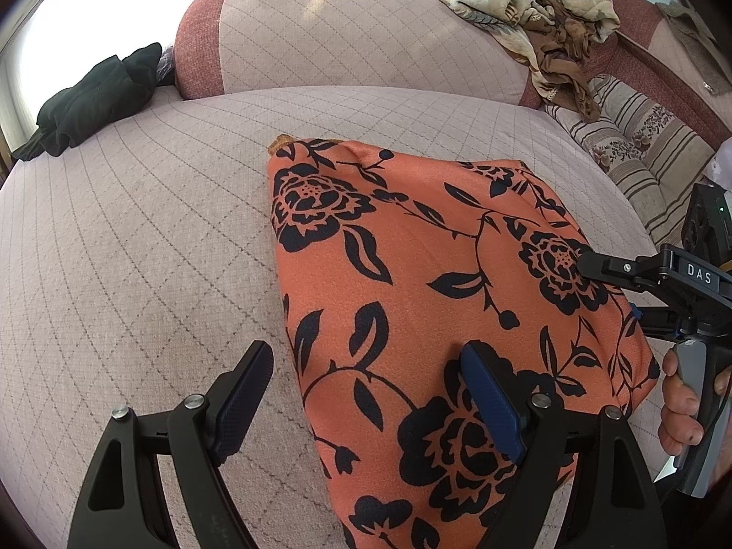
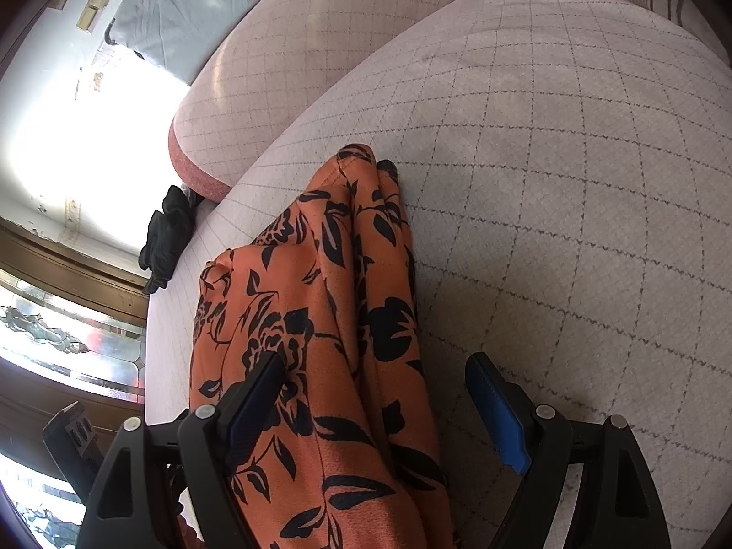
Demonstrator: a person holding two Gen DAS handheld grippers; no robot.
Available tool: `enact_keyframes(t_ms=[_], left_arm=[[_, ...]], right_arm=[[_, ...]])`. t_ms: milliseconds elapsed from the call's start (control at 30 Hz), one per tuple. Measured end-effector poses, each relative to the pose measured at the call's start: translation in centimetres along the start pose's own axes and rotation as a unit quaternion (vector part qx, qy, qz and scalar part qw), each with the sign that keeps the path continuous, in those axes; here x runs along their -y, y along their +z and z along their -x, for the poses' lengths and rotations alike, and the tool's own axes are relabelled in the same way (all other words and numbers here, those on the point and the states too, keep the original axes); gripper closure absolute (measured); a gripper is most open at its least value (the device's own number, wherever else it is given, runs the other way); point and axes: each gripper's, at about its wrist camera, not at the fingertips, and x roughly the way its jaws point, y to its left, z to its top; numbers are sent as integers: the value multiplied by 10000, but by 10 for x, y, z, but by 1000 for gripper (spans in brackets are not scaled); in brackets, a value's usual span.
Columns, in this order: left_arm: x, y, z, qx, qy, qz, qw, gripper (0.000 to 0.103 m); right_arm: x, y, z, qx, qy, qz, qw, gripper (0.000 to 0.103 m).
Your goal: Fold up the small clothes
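Observation:
An orange garment with black flowers (image 1: 425, 302) lies folded on the pale quilted sofa seat (image 1: 137, 238). My left gripper (image 1: 366, 366) is open just above its near left edge, one finger over the seat and one over the cloth. My right gripper (image 2: 375, 375) is open over the garment's right edge (image 2: 320, 320), where stacked folds show. In the left wrist view the right gripper (image 1: 590, 265) reaches in from the right with its tip on the cloth.
A black garment (image 1: 91, 100) lies at the seat's far left. A pile of beige floral clothes (image 1: 540, 4) sits on the backrest. A striped cushion (image 1: 640, 164) lies at right. A window is at the left in the right wrist view.

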Motion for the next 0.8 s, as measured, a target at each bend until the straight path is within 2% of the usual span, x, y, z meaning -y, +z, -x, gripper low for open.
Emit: enact_keyframes(t_ms=[100, 233, 400, 467, 500, 567, 667, 800], left_arm=[[0, 0, -3, -78, -163, 18, 9998, 18], [-11, 1, -15, -272, -666, 374, 9967, 17], [-27, -2, -20, -293, -1199, 926, 9880, 18], [-30, -4, -19, -203, -1214, 1020, 9871, 33], [-29, -4, -19, -166, -1195, 1001, 9876, 36], [-28, -4, -16, -61, -1198, 946, 9883, 51], [-20, -4, -5, 117, -1038, 724, 9919, 61], [-7, -3, 28, 189, -912, 554, 9941, 63]], right_arm=[[1, -2, -5, -40, -34, 64, 10000, 19], [1, -4, -8, 21, 72, 57, 10000, 19], [-21, -18, -24, -113, 193, 437, 9988, 29], [-32, -24, -27, -64, -25, 715, 9974, 40], [-35, -26, -26, -57, -43, 750, 9972, 44], [-37, -29, -23, 4, -8, 619, 9981, 57], [-49, -40, -11, 213, -211, 732, 9969, 63], [-67, -61, 26, 521, -270, 755, 9954, 65]])
